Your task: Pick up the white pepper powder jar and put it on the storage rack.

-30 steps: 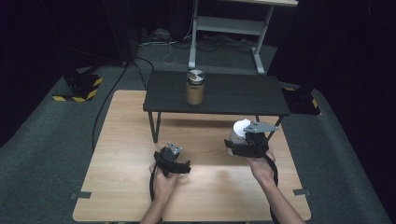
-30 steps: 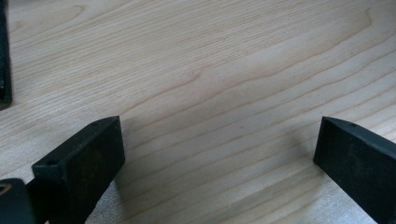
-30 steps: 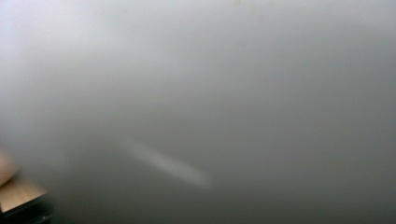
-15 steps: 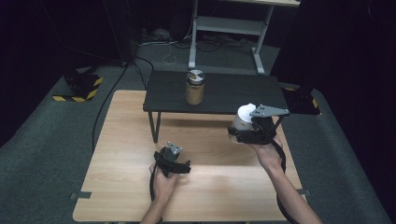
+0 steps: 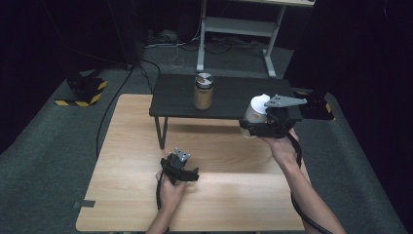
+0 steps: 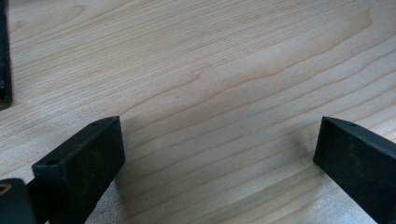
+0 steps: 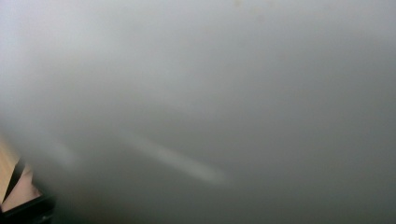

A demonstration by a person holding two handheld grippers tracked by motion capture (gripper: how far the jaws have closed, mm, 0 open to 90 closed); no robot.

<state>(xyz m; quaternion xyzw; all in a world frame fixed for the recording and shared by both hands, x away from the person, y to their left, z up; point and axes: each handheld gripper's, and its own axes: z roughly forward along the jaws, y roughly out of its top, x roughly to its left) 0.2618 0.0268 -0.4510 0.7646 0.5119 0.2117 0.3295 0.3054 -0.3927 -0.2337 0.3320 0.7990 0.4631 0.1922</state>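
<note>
cup: we think our white cup (image 5: 256, 110) is light and smooth; hold its sides.
right gripper (image 5: 253, 127): squeezing the cup between its fingers.
left gripper (image 5: 181, 169): fingers wide apart, nothing between.

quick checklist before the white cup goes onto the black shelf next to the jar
1. Grip: right gripper is shut on the white cup, held off the table: ok.
2. Landing spot: black shelf has bare surface to the right of the jar: ok.
3. Clearance from the jar: cup is well apart from it: ok.
4. Cup height against the shelf edge: the high view looks down at an angle: cannot tell.
5. Left gripper: jaws open over the wooden table, nothing between them, out of the way: ok.
6. Cup contents: blurred in the right gripper view: cannot tell.
</note>
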